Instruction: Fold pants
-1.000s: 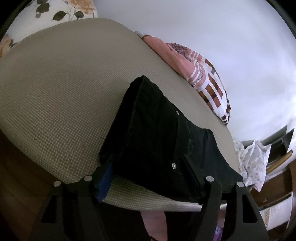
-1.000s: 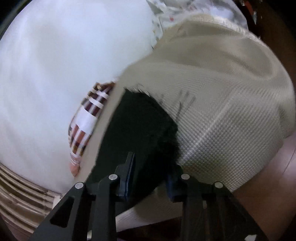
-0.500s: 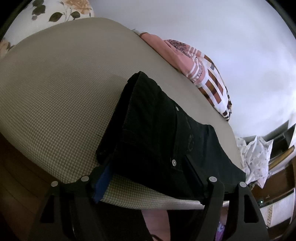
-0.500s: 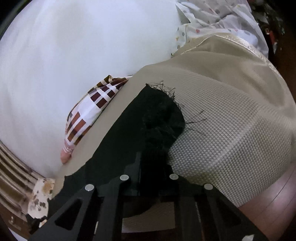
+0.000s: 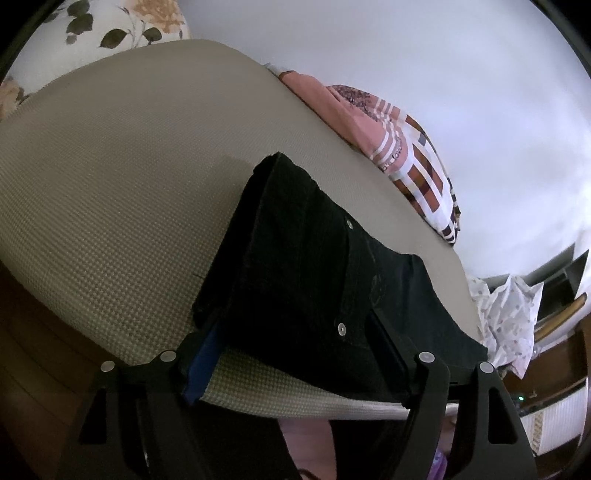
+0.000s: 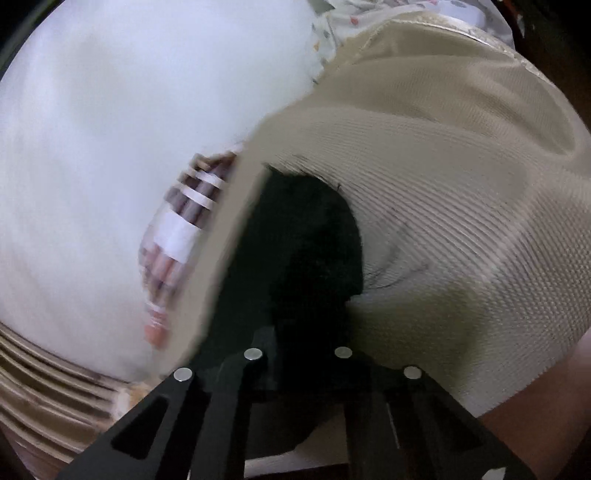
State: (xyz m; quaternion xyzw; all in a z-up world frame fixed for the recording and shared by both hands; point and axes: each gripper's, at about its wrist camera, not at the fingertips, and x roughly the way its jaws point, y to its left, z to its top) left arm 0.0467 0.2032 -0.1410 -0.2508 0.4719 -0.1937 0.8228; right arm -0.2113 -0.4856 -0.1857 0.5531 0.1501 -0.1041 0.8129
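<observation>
Pants: black denim pants (image 5: 314, 280) lie folded on a beige woven mattress cover (image 5: 110, 192), filling the centre and lower right of the left wrist view; two small metal rivets show on the cloth. In the right wrist view the same pants (image 6: 295, 251) run from the centre down to the bottom, with a frayed, thready end at the upper part.

Left gripper: the black two-finger left gripper (image 5: 299, 350) sits at the bottom of its frame, jaws standing wide, one finger at each side of the folded waist end. A blue pad lines the left-hand finger. The cloth lies between the fingers; whether the pads press on it cannot be told.

Right gripper: the black right gripper (image 6: 299, 350) sits at the bottom centre of its frame, jaws drawn narrow and pinched on the black cloth, which bunches up just above the fingertips.

Around: a pink and brown checked pillow (image 5: 413, 162) lies at the mattress edge, upper right of the left wrist view, against a plain white wall (image 5: 443, 74). A floral pillow (image 5: 110, 26) shows in the upper left corner. A white dotted cloth (image 5: 509, 314) hangs at the right edge.

In the way: the pants hide the right gripper's fingertips. The right wrist view is blurred on its left side.
</observation>
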